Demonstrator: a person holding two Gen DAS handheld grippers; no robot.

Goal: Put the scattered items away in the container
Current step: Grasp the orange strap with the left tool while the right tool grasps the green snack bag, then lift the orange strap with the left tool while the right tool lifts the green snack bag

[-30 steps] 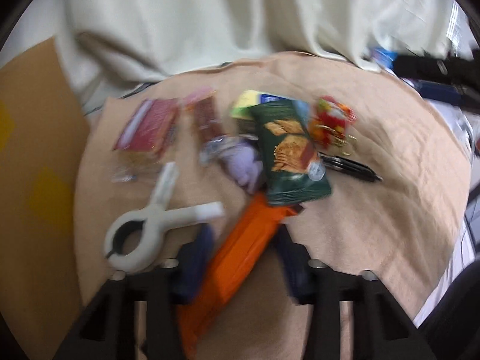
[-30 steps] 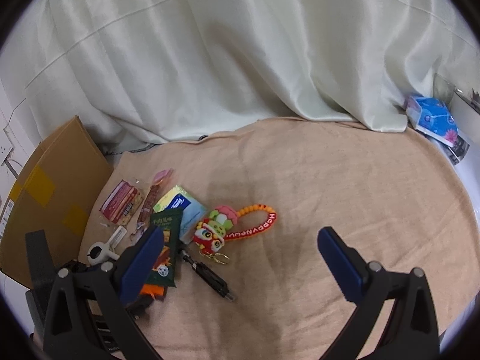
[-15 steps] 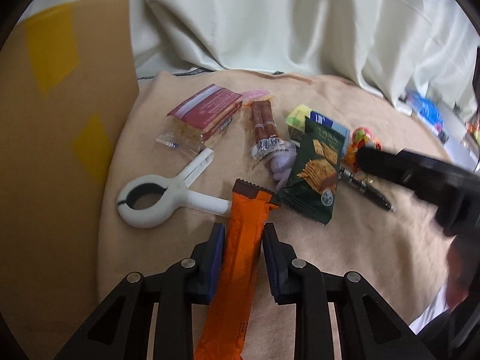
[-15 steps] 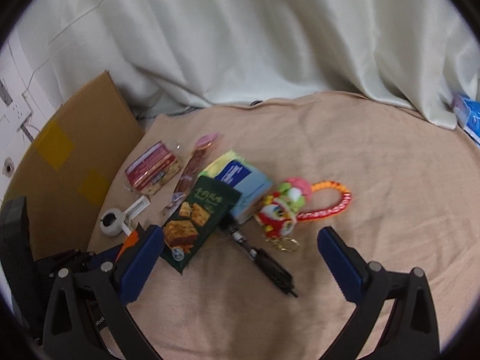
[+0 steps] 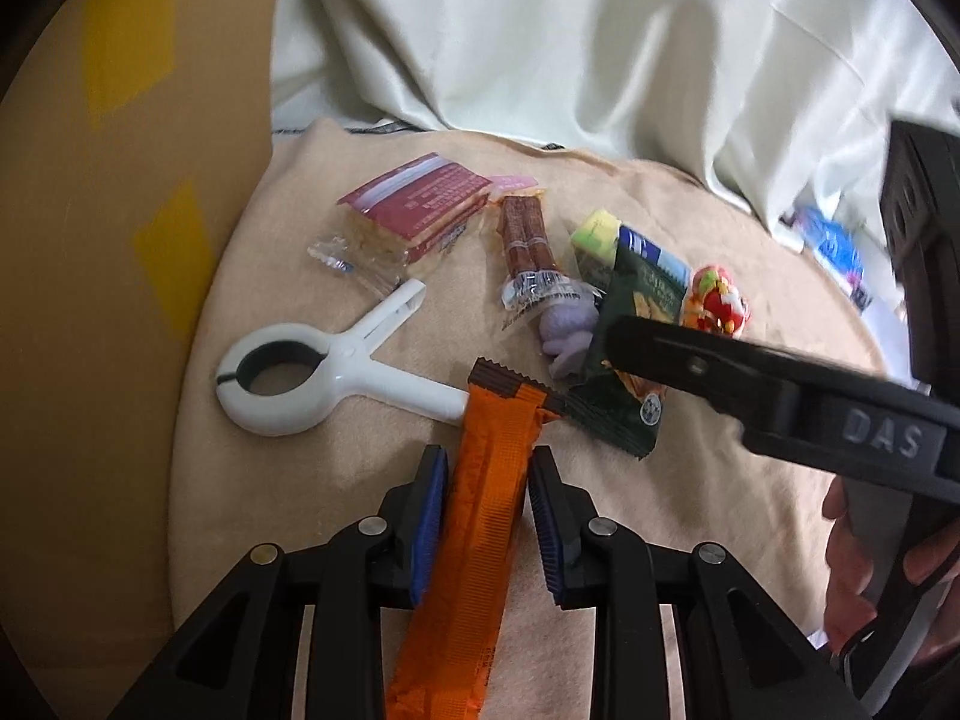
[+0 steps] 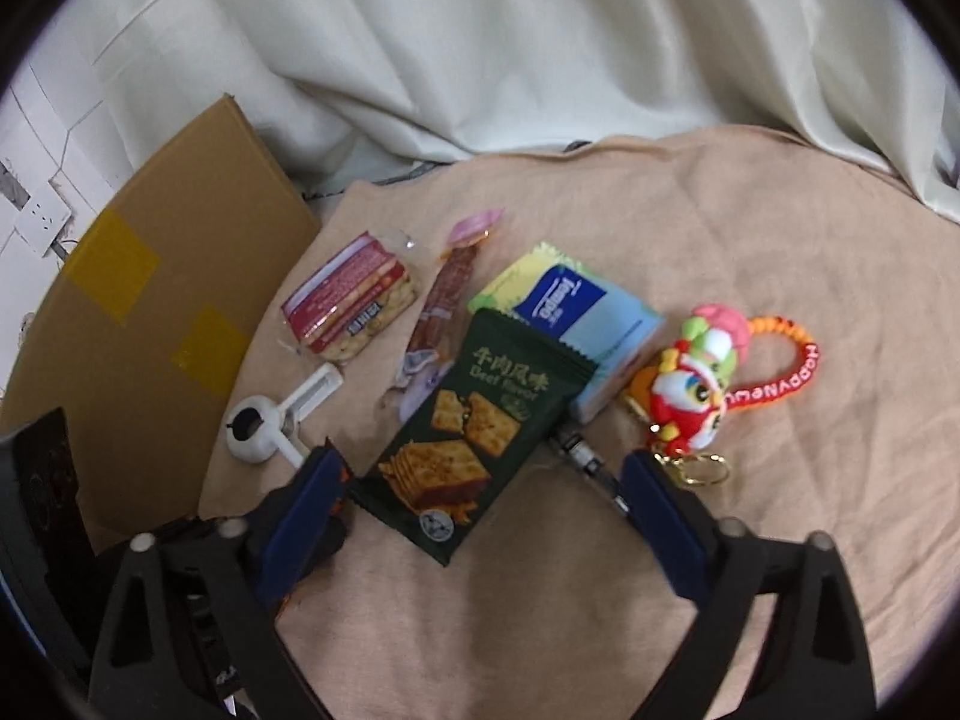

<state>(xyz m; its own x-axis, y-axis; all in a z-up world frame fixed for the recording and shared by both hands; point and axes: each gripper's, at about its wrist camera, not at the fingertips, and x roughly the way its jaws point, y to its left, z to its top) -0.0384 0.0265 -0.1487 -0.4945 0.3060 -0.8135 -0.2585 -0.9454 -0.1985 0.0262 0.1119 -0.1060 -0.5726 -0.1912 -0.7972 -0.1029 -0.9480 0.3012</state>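
Note:
My left gripper (image 5: 487,456) has its blue pads against both sides of an orange snack bar (image 5: 480,516) lying on the beige cloth; its jaws are opening slightly. My right gripper (image 6: 480,462) hovers with its jaws wide on either side of a dark green cracker packet (image 6: 474,438), closing but not touching it. One of its black fingers (image 5: 690,360) crosses the left wrist view over that packet (image 5: 624,408). A cardboard box (image 6: 150,312) stands at the left.
Around the green packet lie a white clamp (image 5: 300,378), a red cracker pack (image 6: 351,306), a sausage stick (image 6: 447,294), a tissue pack (image 6: 576,306), a red bird keychain (image 6: 696,390), a black pen (image 6: 585,456) and a purple object (image 5: 567,330). A pale curtain (image 6: 540,48) hangs behind.
My left gripper closed its pads onto the orange bar and rolled. My right gripper dropped toward the green packet, its jaws narrowing a little, and entered the left wrist view.

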